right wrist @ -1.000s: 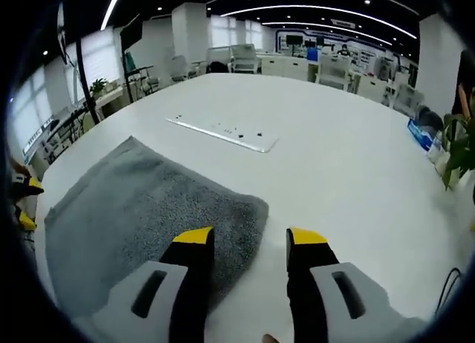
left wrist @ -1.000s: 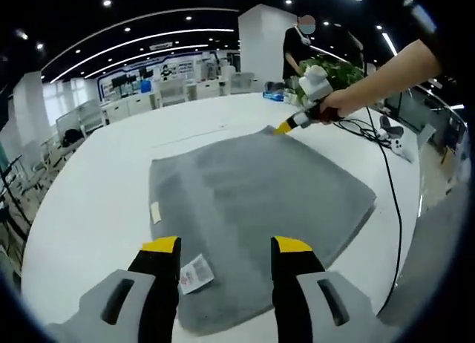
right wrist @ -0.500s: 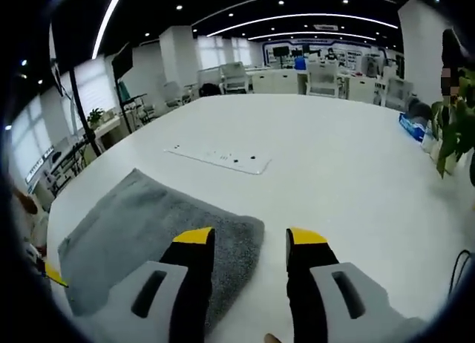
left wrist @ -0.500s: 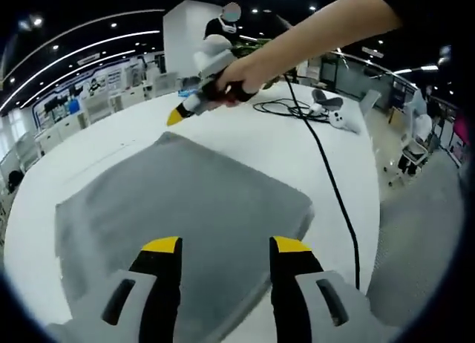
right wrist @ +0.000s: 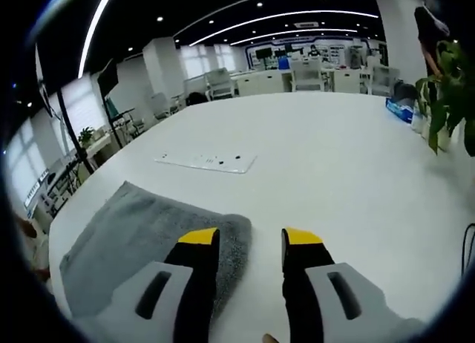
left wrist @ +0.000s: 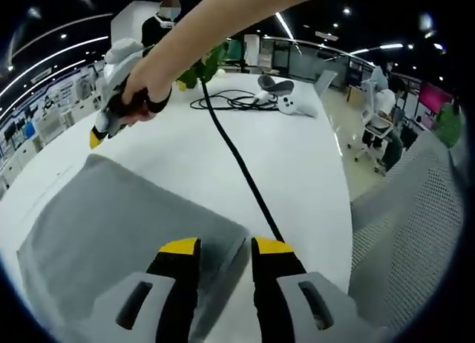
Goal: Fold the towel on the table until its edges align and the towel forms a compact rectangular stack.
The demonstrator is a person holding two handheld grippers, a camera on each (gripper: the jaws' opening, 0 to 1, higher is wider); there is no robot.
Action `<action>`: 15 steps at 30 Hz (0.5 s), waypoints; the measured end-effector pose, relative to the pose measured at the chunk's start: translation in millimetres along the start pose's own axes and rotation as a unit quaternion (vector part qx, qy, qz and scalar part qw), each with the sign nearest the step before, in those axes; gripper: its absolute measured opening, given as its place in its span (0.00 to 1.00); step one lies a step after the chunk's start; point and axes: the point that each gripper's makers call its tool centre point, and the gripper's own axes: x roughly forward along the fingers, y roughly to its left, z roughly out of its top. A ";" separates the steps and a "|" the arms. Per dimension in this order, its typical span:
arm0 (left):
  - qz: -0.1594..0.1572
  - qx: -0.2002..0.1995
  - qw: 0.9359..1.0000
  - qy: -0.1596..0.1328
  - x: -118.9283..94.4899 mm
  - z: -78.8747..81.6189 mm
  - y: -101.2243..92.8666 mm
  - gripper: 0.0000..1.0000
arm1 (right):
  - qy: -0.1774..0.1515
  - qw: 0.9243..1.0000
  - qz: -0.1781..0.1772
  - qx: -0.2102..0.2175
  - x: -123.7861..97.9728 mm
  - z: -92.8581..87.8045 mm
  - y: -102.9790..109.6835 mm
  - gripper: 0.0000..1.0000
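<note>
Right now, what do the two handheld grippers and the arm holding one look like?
Each gripper, left gripper and right gripper, has black jaws with yellow tips on pale grey bodies with dark slots. The right gripper has a white housing; a black cable trails behind it. The arm is bare, no sleeve showing.

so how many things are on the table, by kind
towel: 1
black cable: 1
white controller: 1
potted plant: 1
flat white panel: 1
blue box: 1
total: 6

Open-plan office: rows of desks (right wrist: 319,76)
</note>
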 end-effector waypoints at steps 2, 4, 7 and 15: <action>-0.004 0.000 1.000 0.002 3.6 0.6 -3.5 0.24 | 0.003 1.000 0.002 -0.002 1.7 -3.3 0.0 0.32; -0.010 -0.002 1.000 0.003 6.9 0.6 -7.0 0.23 | 0.004 1.000 0.004 -0.002 2.8 -5.8 -0.5 0.31; -0.010 -0.002 1.000 0.010 11.6 -1.9 -8.5 0.22 | -0.001 1.000 0.010 -0.001 4.9 -8.2 -0.7 0.25; -0.017 0.002 1.000 -0.003 21.5 5.4 -13.0 0.12 | -0.007 1.000 0.013 0.007 9.0 -12.0 -3.4 0.19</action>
